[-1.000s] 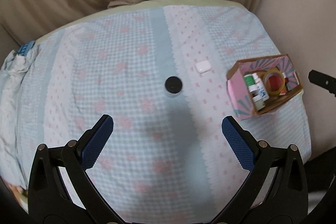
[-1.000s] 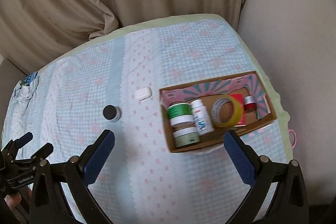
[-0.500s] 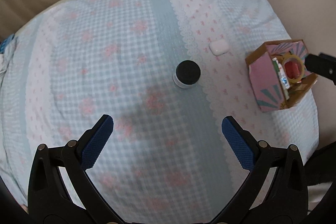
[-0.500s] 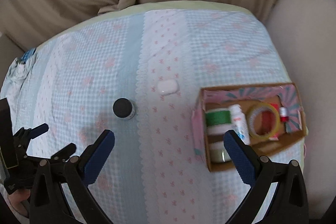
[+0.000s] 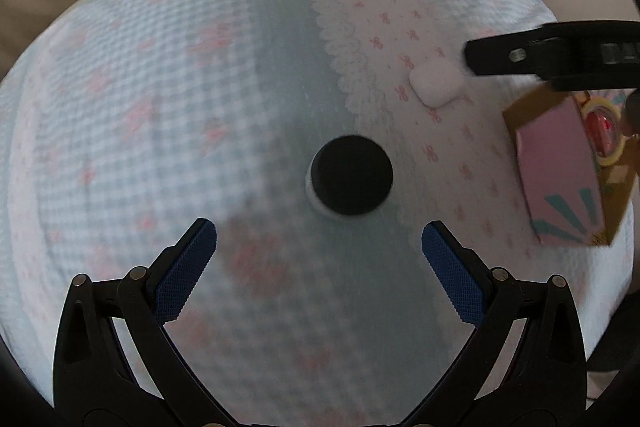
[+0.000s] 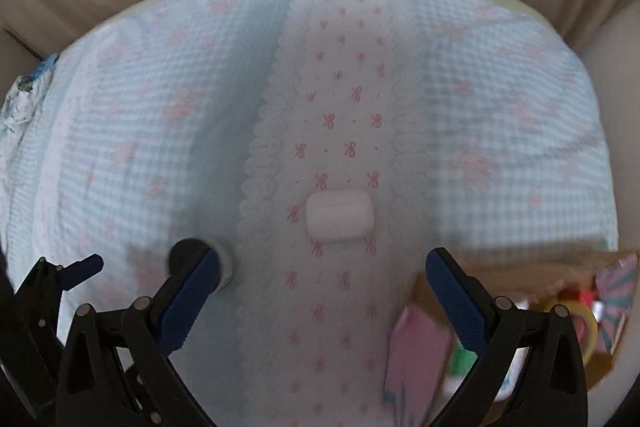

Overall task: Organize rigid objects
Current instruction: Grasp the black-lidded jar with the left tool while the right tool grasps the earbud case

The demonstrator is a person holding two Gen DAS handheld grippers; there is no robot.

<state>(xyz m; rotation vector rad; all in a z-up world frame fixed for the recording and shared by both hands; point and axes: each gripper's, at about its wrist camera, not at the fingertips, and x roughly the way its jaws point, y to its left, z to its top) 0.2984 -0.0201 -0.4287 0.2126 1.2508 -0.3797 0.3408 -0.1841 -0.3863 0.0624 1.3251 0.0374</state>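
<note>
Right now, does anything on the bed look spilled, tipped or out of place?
Nothing looks spilled or damaged. Two items lie loose on the bedspread outside the cardboard box: the black-lidded jar, upright, and the small white case, lying flat. The left gripper and right gripper are both open and empty.

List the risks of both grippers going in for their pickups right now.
1. The black-lidded jar and white case lie close together, and the right gripper already crosses the left gripper's view, so the two could collide.
2. Both items sit on a soft quilted cover; open jaws pressing down may sink in or snag fabric.
3. The cardboard box sits near the cover's edge; a nudge might tip it.
</note>
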